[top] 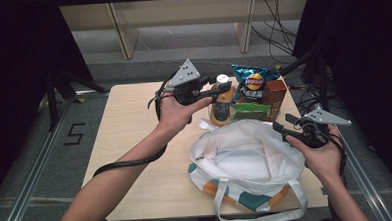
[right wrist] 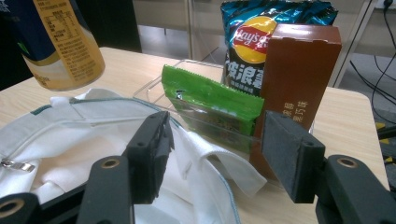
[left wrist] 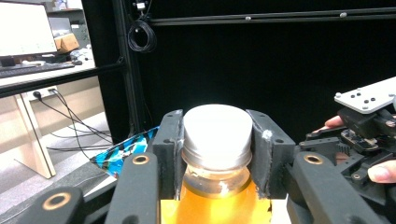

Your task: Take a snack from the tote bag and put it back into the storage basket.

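Note:
A bottle of orange drink (top: 220,112) with a white cap (left wrist: 215,130) stands up at the back of the wooden table (top: 134,123). My left gripper (top: 223,89) is shut on its cap and neck, one pad (left wrist: 169,144) against each side. Whether the bottle's base rests on the table I cannot tell. In front of it lies an open white tote bag (top: 246,161) with green and orange trim. My right gripper (top: 282,122) hovers open at the bag's right rim, and in the right gripper view only the white cloth (right wrist: 196,186) lies below its jaws.
Behind the bag a clear tray (right wrist: 154,86) holds a green packet (right wrist: 210,105), a blue crisp bag (right wrist: 252,42) and a tall brown box (right wrist: 294,79). The table's left half is bare wood. Black frame posts and cables stand around the table.

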The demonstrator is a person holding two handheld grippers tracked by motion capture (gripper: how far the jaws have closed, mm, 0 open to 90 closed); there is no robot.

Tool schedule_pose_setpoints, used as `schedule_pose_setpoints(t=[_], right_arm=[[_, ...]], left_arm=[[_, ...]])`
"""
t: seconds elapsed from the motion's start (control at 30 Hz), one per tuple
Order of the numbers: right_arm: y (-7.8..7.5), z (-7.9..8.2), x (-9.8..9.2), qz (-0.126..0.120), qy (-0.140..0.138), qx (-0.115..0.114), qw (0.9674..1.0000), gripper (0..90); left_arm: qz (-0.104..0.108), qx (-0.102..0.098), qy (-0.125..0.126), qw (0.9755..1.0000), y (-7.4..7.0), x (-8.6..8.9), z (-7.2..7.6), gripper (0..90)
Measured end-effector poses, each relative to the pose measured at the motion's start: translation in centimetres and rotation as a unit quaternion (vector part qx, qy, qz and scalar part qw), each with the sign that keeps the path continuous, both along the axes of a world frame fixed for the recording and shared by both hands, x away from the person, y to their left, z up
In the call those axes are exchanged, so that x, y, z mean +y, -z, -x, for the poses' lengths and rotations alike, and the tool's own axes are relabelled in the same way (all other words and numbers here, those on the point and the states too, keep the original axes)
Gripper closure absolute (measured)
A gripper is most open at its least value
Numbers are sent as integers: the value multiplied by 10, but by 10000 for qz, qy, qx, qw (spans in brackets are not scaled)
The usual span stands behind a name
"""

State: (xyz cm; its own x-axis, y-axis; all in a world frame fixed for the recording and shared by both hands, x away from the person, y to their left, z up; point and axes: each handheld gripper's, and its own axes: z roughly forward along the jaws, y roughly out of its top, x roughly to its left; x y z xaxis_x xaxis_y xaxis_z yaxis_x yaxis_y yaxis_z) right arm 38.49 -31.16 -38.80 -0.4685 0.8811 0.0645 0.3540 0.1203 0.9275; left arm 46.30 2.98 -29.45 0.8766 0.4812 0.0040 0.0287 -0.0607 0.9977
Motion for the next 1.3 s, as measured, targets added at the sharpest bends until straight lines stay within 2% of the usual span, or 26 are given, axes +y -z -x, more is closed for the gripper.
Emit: schedule_pose_setpoints(t=[0.23,0.5,0.63,0.77,0.83,0.87,0.93,1.03,1.1,1.17,1.2,1.23,1.3], right_arm=[[1,-2,-1,54,-84,-85,9999,429],[1,0,1,-111,-41,55,9999,429],[1,-1,-1,45,-87,-75,9999,429],[1,-1,1,-50,-55,-27,10000,428],[1,1,1,-69,9,86,9999,429],[2,-1,2,-65,41,-51,10000,428],[3,-2,1,5,2,-111,9999,429],[1,0,2,-32,-25,51,10000,428],[1,0,3,-69,28,-6,10000,428],[1,1,3,-122,32,65,9999,428],[1,0,1,-35,-85,5,10000,428],[1,0,0,28,-70,-7,10000,428],[1,0,1,-8,-78,-14,10000,428]], left_arm=[[-10,-18,-15,10000,-2,-1,-4,588],[-28,-4,-24,10000,-1,-3,-7,588],[-51,-21,-44,10000,0,-4,-9,588],[-65,-20,-54,10000,0,-5,-11,588],[-68,-26,-67,10000,0,-4,-12,588],[-69,-18,-72,9999,0,-5,-12,588],[-72,-30,-70,9999,0,-5,-13,588],[-69,-36,-69,9999,0,-6,-14,588],[-83,-40,-75,9999,0,-6,-15,588],[-84,-33,-73,9999,0,-6,-15,588],[-78,-31,-71,9999,0,-7,-15,588],[-78,-31,-66,9999,0,-7,-16,588],[-73,-31,-72,9999,0,-6,-17,588]])
